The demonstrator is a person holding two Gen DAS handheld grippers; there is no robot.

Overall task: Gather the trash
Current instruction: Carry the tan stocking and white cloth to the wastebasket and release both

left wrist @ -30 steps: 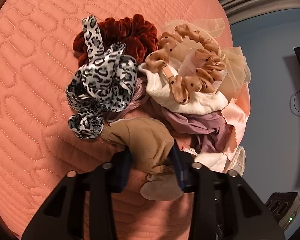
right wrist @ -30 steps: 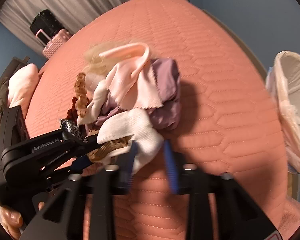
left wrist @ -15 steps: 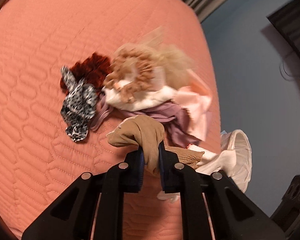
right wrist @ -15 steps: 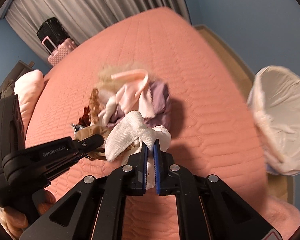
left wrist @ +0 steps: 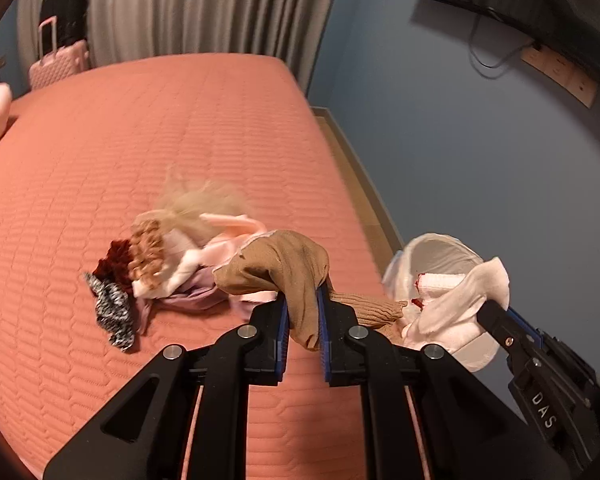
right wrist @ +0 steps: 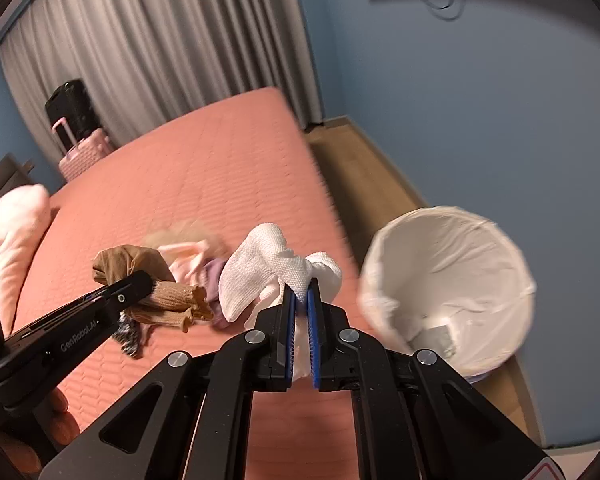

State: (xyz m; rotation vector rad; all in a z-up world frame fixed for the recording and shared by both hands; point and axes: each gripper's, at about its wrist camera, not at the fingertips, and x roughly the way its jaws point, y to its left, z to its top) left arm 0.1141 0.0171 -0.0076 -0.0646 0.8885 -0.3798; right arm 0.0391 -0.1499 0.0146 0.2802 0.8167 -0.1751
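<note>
The heap of scrunchies and fabric scraps (left wrist: 168, 268) on the quilted coral bedspread (left wrist: 140, 140) is motion-blurred, so its pieces are hard to separate. The white-lined round waste bin (right wrist: 452, 280) stands on the wooden floor just off the bed's edge, partly hidden in the left view by the white knitted sock (right wrist: 276, 272). The left gripper (left wrist: 302, 312) is clamped on a tan sock (left wrist: 284, 268); the right gripper (right wrist: 300, 300) pinches the white sock. Both are held above the bed, near the bin. Readable lettering: "GenRobot.AI" and "DAS".
</note>
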